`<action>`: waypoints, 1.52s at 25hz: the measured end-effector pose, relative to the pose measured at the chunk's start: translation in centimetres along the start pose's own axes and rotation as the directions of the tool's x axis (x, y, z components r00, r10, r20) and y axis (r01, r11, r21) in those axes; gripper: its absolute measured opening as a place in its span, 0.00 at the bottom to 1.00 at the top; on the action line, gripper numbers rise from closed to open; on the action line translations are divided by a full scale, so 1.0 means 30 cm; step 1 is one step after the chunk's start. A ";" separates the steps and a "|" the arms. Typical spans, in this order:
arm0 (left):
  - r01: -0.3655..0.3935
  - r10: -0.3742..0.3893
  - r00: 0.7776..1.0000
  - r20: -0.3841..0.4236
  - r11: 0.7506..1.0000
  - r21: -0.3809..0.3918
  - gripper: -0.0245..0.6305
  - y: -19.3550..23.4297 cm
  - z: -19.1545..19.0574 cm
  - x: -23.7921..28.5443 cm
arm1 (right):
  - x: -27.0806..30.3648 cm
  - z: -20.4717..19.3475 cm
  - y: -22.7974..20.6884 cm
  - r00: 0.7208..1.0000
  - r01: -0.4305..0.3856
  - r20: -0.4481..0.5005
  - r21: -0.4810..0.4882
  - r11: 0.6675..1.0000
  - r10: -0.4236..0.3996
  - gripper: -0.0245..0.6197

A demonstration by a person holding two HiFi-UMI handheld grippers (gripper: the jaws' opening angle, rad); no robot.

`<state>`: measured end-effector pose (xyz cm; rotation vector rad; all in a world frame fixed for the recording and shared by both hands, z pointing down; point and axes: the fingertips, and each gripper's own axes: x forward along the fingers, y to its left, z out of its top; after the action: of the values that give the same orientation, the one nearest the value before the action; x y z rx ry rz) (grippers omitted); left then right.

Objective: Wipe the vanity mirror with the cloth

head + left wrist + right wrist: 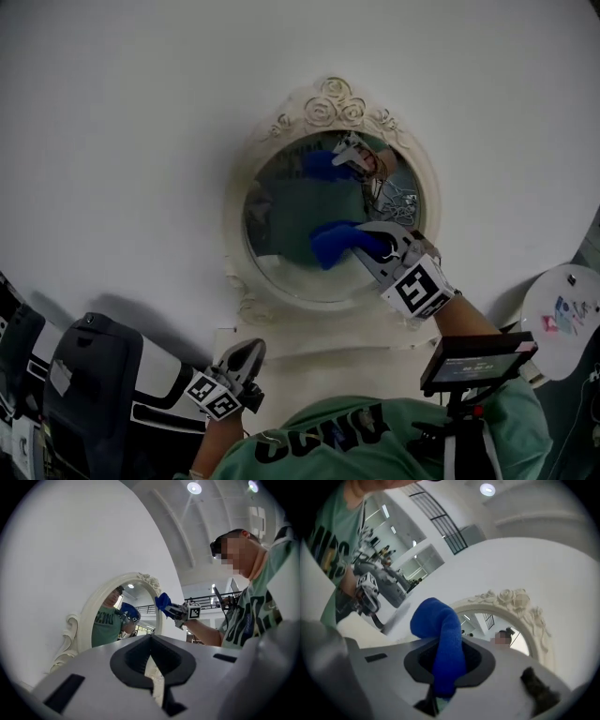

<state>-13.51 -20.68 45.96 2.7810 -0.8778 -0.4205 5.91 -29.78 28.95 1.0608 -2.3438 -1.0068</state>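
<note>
An oval vanity mirror in a cream carved frame [323,105] stands against a white wall. My right gripper [367,246] is shut on a blue cloth [334,244], and the cloth's free end lies against the lower middle of the glass [281,220]. In the right gripper view the cloth [443,639] rises out of the jaws with the frame [513,603] just beyond. My left gripper [242,361] hangs low, below the mirror's base, shut and empty. From the left gripper view I see the mirror frame [93,603] and the cloth [163,603] at the glass edge.
The mirror stands on a cream base [309,337]. A dark bag with white stripes [89,375] lies at the lower left. A round white table [567,319] is at the right edge. A small screen [478,358] is mounted near my right arm.
</note>
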 end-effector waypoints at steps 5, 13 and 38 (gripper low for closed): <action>-0.066 0.066 0.998 0.012 0.998 0.011 0.04 -0.008 0.011 0.017 | 0.156 0.094 -0.165 0.977 0.193 0.023 -0.530 0.826 -0.213 0.11; -0.162 0.163 0.986 0.045 0.987 -0.007 0.04 0.094 0.032 -0.112 | 0.441 0.220 -0.306 0.916 0.303 0.101 -0.809 0.504 -0.388 0.11; -0.069 0.070 0.997 0.032 0.997 -0.025 0.04 0.119 0.030 -0.029 | 0.129 -0.140 -0.597 0.748 0.230 -0.055 -0.913 0.336 -0.662 0.11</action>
<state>-16.37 -23.13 46.24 2.7202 -0.9677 -0.4626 14.70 -42.88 18.72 1.2939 -0.8290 -1.6897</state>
